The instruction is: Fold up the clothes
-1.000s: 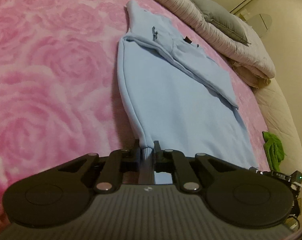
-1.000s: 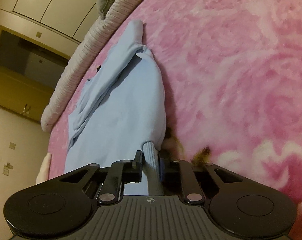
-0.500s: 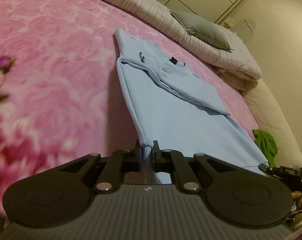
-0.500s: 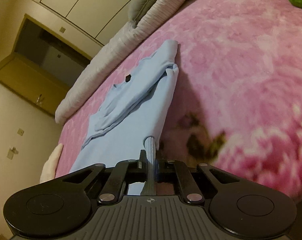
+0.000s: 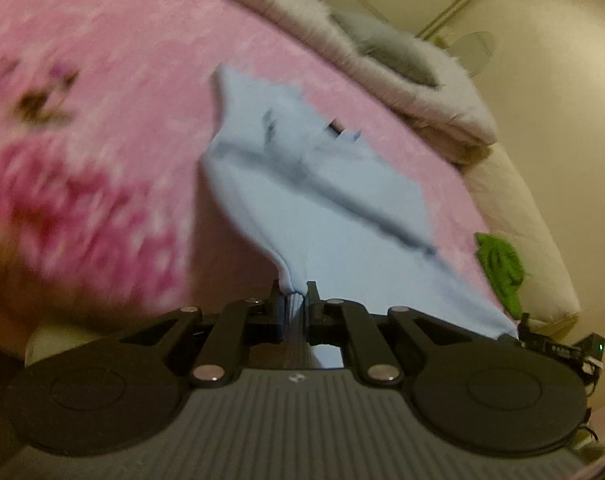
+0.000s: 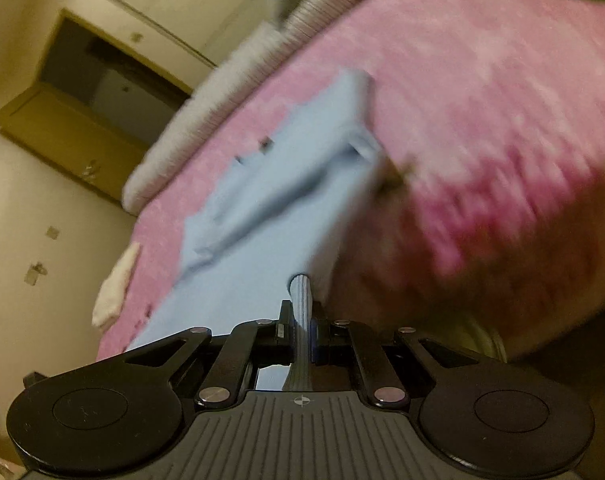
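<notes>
One light blue top [image 5: 302, 200] lay stretched over the pink blanket [image 5: 102, 80], its near end lifted off it. Two grippers held that ribbed edge: the left gripper [image 5: 295, 294] and the right gripper [image 6: 302, 312], each squeezed tight on the cloth. One green cloth [image 5: 500, 268] sat nearby, past the blanket's edge.

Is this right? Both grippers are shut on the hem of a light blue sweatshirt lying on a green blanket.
Not quite: the blanket is pink. The left wrist view shows it. The left gripper and right gripper are each shut on the light blue sweatshirt hem.
</notes>
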The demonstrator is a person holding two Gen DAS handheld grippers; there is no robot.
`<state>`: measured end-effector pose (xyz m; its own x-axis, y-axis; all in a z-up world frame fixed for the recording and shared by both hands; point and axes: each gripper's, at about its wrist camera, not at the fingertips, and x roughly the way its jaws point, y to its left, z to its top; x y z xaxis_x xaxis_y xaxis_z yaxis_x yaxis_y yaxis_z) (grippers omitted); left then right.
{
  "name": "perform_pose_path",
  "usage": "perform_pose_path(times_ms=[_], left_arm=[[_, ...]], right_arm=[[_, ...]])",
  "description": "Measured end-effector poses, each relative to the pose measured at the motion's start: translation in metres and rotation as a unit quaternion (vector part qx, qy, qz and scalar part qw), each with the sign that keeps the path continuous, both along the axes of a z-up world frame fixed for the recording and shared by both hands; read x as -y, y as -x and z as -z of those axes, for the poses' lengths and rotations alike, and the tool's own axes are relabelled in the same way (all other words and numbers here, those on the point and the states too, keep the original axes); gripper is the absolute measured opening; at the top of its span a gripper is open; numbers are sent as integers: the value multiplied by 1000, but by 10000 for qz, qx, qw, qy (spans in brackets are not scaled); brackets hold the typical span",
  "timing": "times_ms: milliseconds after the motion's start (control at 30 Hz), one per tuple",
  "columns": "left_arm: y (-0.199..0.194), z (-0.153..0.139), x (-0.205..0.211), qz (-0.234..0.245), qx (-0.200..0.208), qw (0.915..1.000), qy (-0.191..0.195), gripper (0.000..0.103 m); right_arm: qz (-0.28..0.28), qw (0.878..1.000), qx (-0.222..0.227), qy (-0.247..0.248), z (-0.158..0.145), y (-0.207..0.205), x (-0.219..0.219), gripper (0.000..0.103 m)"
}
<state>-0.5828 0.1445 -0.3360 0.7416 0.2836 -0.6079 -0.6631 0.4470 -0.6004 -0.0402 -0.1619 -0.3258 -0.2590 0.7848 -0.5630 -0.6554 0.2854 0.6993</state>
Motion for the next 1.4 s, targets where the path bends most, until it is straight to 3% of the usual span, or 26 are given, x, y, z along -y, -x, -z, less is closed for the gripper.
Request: perform_pose_path(times_ms=[200,333,400,433,500,600,733,833,1000,1067,1200,1333,1400], left_arm=[[-62,-20,-104,-37,99,9996,-272,7],[-112,0,-185,-297,-170,9993,-137,14],[-127,20,-222,-561,-463,9973,21,14],[-129,28,-236,-698,-571,9959,86,14],[-127,41,-253,-929,-729,9928,215,14],[-122,48,-256,-743,-888,9932,87,14],[-121,52,-244,-234,-948,9952,-33,17],[-127,55,-240,-46,-881,9961,-81,29],[-147,62,-245,157,-944,9954,-89,30],[-155,68,-250,201,-989,9949,-82,30],[-167,79,-254,331,-1030,9940,-143,30],[-170,80,-244,456,-1115,9917,-441,27],[-169,78,-237,508,-1189,9899,-586,26]], right_arm=[[75,9979,413,-484,-34,-38,-94,5],[579,9979,48,-270,-12,-84,-182,7],[806,9964,-212,162,9,-107,-214,19],[919,9945,-342,378,20,-118,-230,33],[1154,9901,-569,558,36,-138,-246,39],[1177,9889,-808,399,45,-158,-240,44],[515,9984,160,161,35,-158,-228,44],[244,9969,725,198,31,-150,-225,44],[293,9978,583,-108,43,-156,-216,48],[122,9972,732,-14,47,-152,-224,50],[-331,9926,1158,165,53,-139,-246,50],[-790,9838,1595,206,59,-122,-262,50],[-995,9753,1957,255,59,-111,-265,40]])
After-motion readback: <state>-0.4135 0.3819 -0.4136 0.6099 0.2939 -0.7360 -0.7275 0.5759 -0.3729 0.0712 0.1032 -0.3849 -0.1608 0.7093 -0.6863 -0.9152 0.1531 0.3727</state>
